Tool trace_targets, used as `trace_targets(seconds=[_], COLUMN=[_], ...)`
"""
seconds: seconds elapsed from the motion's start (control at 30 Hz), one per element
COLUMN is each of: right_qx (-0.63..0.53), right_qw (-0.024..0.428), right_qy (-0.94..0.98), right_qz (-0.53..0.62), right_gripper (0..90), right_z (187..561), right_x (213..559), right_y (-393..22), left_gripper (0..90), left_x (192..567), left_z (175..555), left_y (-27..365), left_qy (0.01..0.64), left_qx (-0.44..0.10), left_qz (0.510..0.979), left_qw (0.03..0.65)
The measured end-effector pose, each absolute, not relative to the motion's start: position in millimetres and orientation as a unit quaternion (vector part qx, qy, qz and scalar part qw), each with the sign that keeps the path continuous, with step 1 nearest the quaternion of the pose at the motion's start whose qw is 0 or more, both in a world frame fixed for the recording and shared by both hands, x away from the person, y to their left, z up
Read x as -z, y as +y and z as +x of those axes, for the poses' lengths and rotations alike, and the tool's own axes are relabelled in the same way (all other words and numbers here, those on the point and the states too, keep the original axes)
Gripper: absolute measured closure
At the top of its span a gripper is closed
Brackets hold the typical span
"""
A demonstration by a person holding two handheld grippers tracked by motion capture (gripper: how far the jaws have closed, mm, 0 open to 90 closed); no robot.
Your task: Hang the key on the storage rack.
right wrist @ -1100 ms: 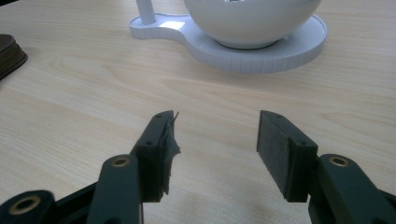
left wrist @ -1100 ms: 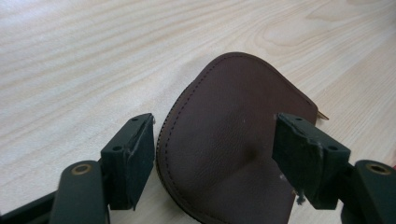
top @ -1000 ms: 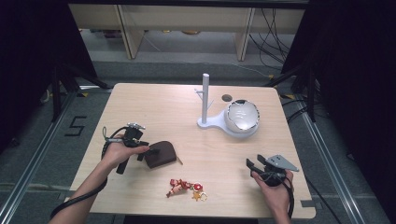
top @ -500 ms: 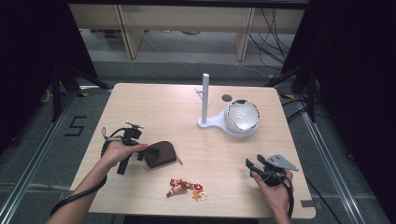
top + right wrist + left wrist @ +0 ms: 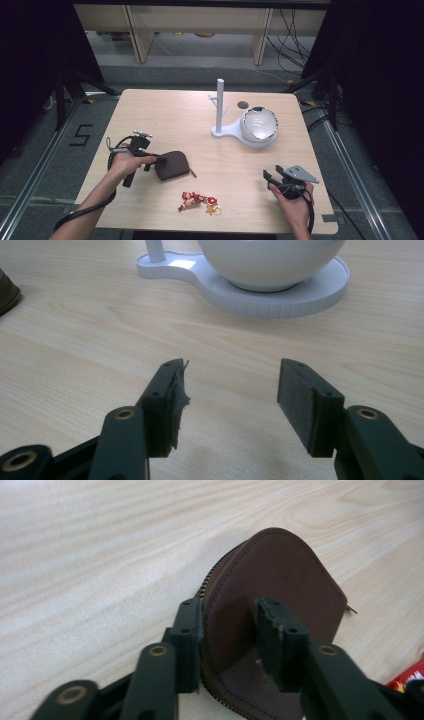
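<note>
The left gripper (image 5: 227,630), whose fingers have just been closing, now pinches the edge of the brown pouch (image 5: 171,165) lying on the tabletop (image 5: 165,115), while the right gripper (image 5: 230,400) rests open, holding nothing.

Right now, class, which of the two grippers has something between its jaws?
The left gripper: its jaws, which have just been closing, sit on either side of the brown pouch. The right gripper has only bare table between its jaws.

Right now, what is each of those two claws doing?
Left gripper: jaws just closed around the brown pouch; contact cannot be told.
Right gripper: open, empty, above the table.
</note>
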State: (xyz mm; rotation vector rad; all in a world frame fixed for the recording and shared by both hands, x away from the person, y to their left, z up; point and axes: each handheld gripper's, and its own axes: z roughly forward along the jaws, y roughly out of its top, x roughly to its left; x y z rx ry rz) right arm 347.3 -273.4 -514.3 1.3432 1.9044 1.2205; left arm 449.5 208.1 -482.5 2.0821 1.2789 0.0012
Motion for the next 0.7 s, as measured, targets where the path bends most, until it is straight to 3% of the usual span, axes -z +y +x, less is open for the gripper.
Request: trace_targets(seconds=[0.3,0.4,0.53,0.7], right_qx=[-0.438,-0.436,-0.433,-0.442], right_qw=[0.261,0.243,0.269,0.253], right_qy=[0.704,0.695,0.709,0.699], right_qz=[0.494,0.517,0.488,0.501], right_gripper=[45.5,45.5,45.5,45.4], right_z=[347,344,347,346], right_x=[514,513,513,514], right_y=[-273,-270,-273,-269], left_gripper=[77.6,81.9,84.2,84.9], left_x=[464,458,448,443], left_z=[428,421,412,407], left_y=[204,202,196,190], left_qy=[0.438,0.427,0.411,0.397], left_qx=[-0.040,-0.047,-0.046,-0.058], left_qz=[0.811,0.810,0.808,0.807], left_qw=[0.384,0.399,0.420,0.433])
